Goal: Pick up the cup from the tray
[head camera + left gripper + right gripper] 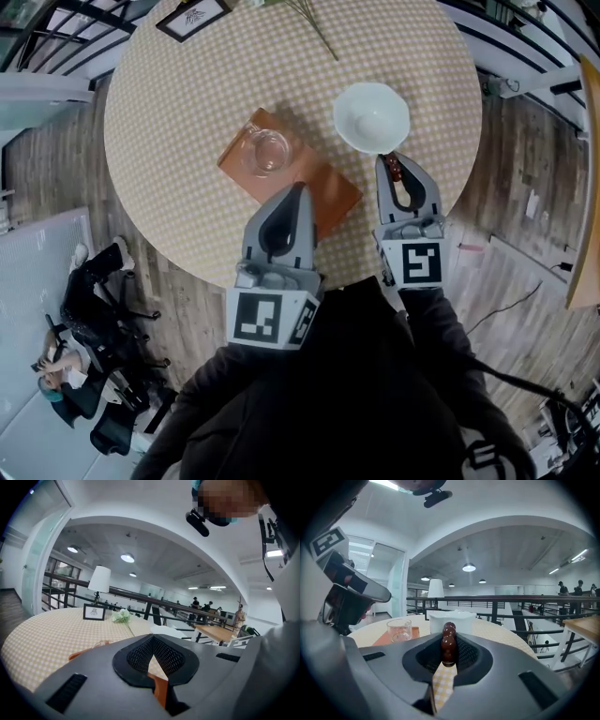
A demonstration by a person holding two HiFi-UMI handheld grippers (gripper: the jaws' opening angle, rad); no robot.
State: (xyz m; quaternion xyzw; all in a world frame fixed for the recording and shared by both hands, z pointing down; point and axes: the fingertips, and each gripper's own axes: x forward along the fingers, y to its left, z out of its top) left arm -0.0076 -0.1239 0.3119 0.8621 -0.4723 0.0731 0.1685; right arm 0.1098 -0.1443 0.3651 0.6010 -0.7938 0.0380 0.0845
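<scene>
The round counter (187,112) with checked cloth carries an orange tray (330,195) and, near it, a white bowl (371,117). The left tool (299,190) is over the tray's near part, jaws pressed together and empty. The right tool (392,161) is just beside the bowl. The clear cup (265,152) stands upright on the tray, apart from both tools. A brown glossy piece (449,641), perhaps beads, is pinched in the right tool.

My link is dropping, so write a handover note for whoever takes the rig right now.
Left gripper: jaws shut, empty, short of the cup.
Right gripper: jaws shut on brown beads, by the bowl.
The cup stands upright on the tray, not yet held.
Done: nothing. Left: open the left jaws, grasp the cup, lift it off.
</scene>
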